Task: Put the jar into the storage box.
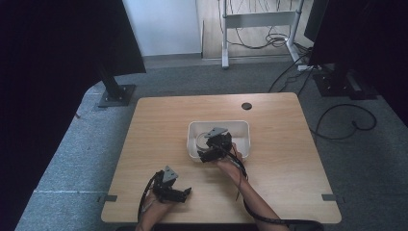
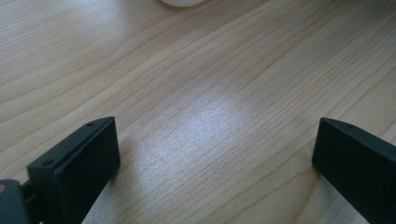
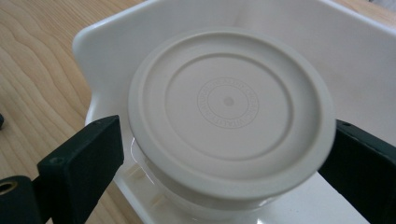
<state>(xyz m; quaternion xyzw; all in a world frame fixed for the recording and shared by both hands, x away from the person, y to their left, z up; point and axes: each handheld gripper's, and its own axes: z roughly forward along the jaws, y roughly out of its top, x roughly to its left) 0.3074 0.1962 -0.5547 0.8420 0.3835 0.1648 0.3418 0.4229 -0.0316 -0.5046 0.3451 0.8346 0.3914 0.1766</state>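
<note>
Inside the white tray (image 3: 107,42), right claw (image 3: 219,154) straddles a lidded container (image 3: 231,112) (untouched); left claw (image 2: 210,158) gapes apart.

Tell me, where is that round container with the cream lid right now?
The lidded container sits inside the white tray at the table's middle, between the right gripper's open fingers.

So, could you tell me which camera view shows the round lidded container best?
The right gripper view: the container sits close up between the jaws, its cream lid and embossed ring clear. In the high view it is a small shape in the white tray, mostly under the right gripper.
</note>
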